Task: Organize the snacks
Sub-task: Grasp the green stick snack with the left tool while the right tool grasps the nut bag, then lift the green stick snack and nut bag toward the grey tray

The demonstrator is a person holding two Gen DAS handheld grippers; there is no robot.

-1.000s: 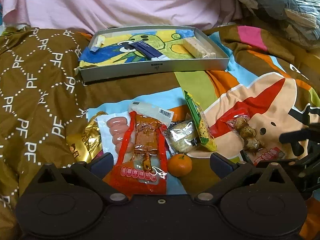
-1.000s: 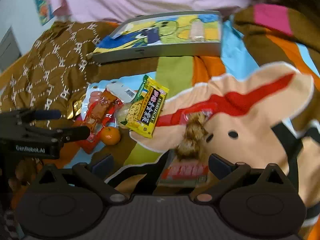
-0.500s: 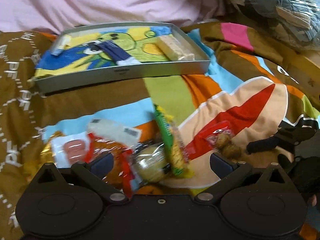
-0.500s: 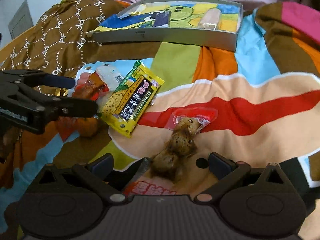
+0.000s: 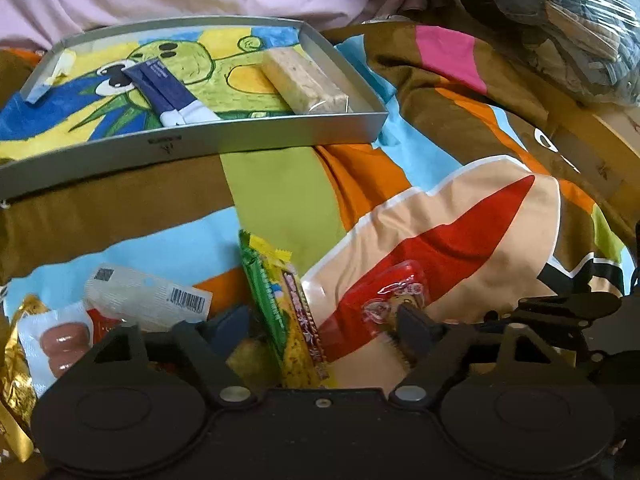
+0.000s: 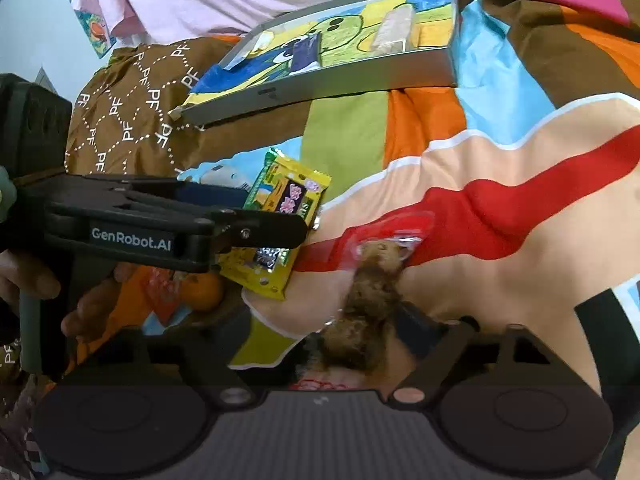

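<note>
A grey tray (image 5: 276,142) lies at the back with a blue tube (image 5: 166,90) and a pale bar (image 5: 304,82) in it; it also shows in the right wrist view (image 6: 320,80). My left gripper (image 5: 320,330) is open, its fingers on either side of a yellow-green snack packet (image 5: 286,308), which also shows in the right wrist view (image 6: 286,216). My right gripper (image 6: 356,332) is closing around a clear red-edged pack of brown balls (image 6: 372,292); its left finger is hidden.
A sausage pack (image 5: 60,344), a white barcoded packet (image 5: 148,300), a gold wrapper (image 5: 12,364) and an orange (image 6: 204,292) lie at the left on the patterned blanket (image 5: 460,216). Plastic-wrapped bundles (image 5: 560,20) sit at the back right.
My left gripper moved forward and right over the yellow-green packet. My right gripper moved in onto the pack of brown balls and its fingers have narrowed.
</note>
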